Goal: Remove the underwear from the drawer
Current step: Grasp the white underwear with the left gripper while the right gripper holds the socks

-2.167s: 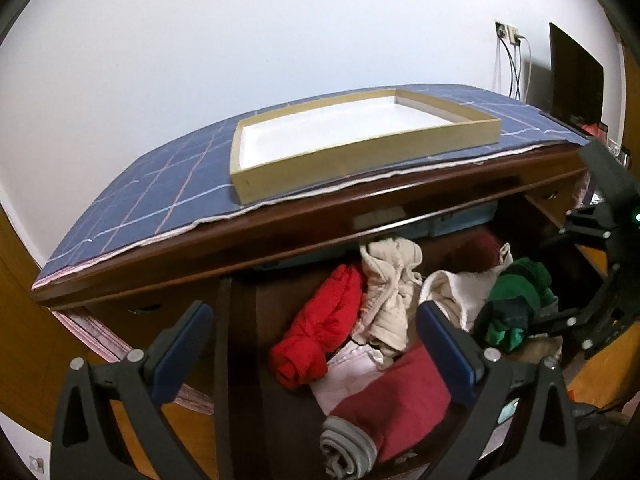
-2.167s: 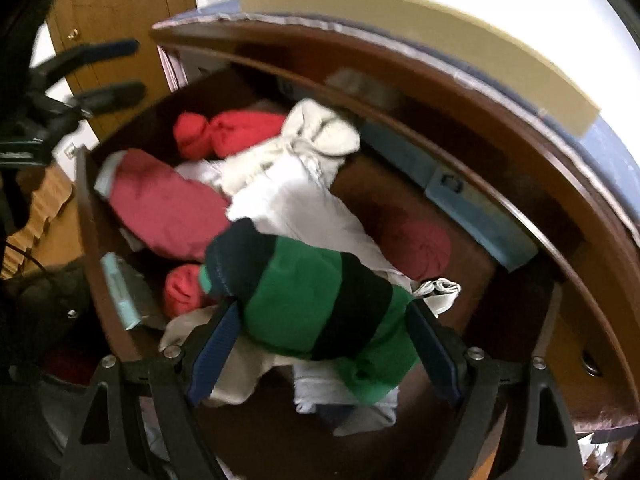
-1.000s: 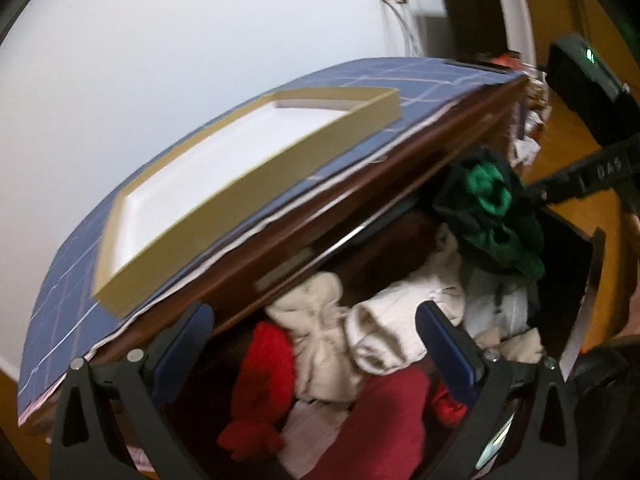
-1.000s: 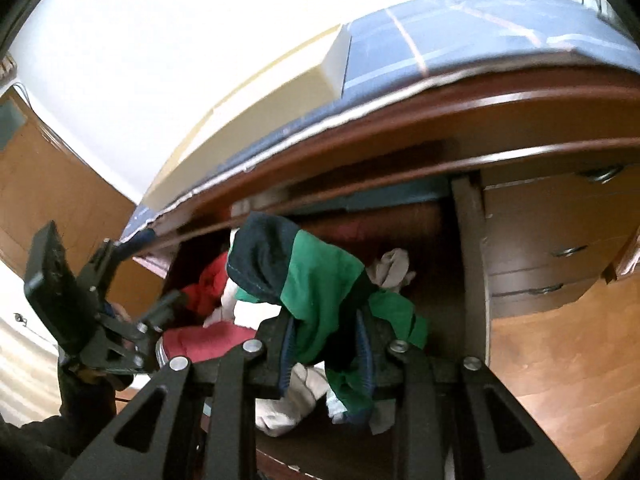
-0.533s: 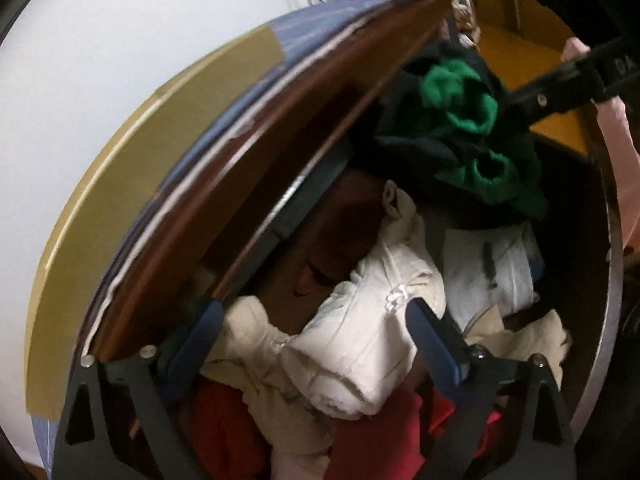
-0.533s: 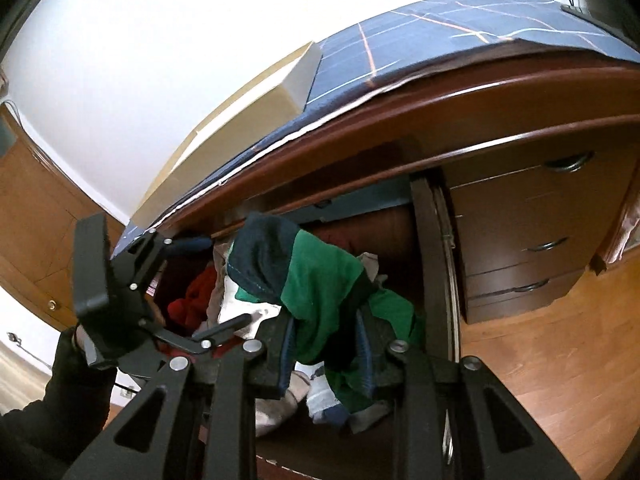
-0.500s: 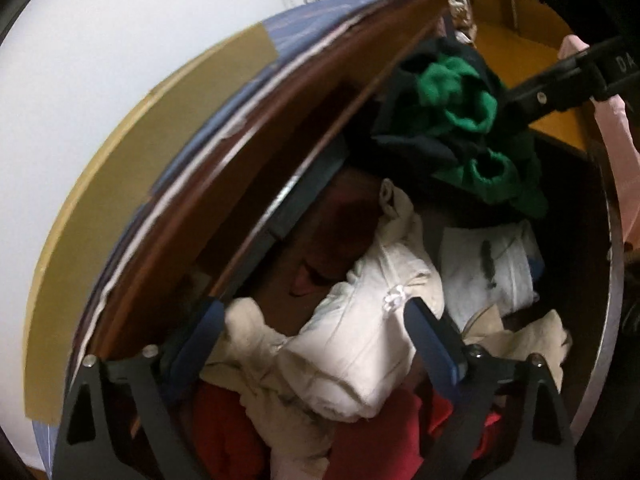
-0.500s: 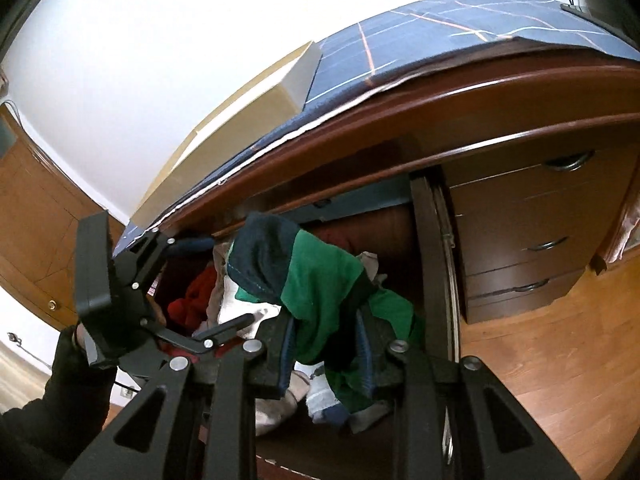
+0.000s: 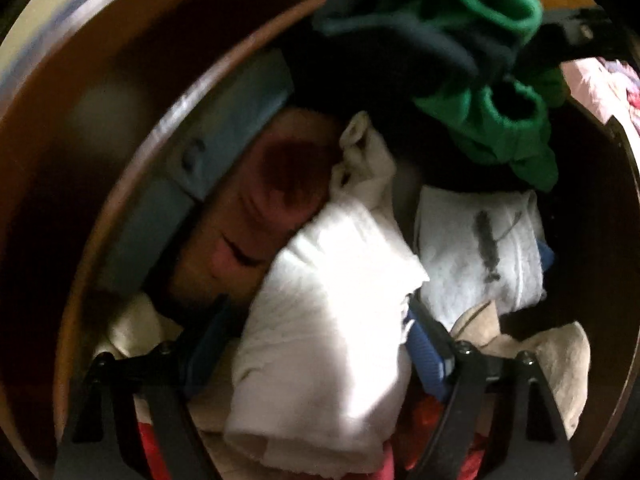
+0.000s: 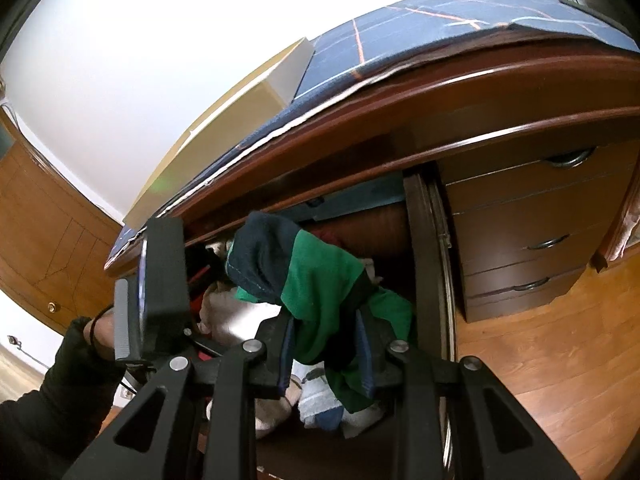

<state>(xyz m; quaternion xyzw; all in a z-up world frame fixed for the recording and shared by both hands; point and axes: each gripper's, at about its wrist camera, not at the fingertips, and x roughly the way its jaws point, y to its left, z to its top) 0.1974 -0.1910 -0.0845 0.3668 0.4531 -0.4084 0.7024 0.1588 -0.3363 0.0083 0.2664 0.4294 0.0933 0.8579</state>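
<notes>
— So where was the green and navy striped cotton underwear (image 10: 320, 284)?

— Clamped between the blue pads of the right tongs (image 10: 326, 354), hanging above the open dark wooden drawer (image 10: 426, 264), near its right side wall.

— And the left tongs (image 9: 316, 344)?

— Down among the clothes, jaws closing around a rolled white knit garment (image 9: 332, 320); the right pad touched it, the left pad looked just apart, though blur made that hard to tell.

— Anything else inside?

— A dusky pink roll (image 9: 272, 196) at the drawer's back edge, a grey-white folded piece (image 9: 476, 248) toward the right, and red cloth (image 9: 380, 456) underneath.

— On top?

— A flat beige cardboard tray (image 10: 224, 132) lay on the blue checked cloth (image 10: 440, 20).
</notes>
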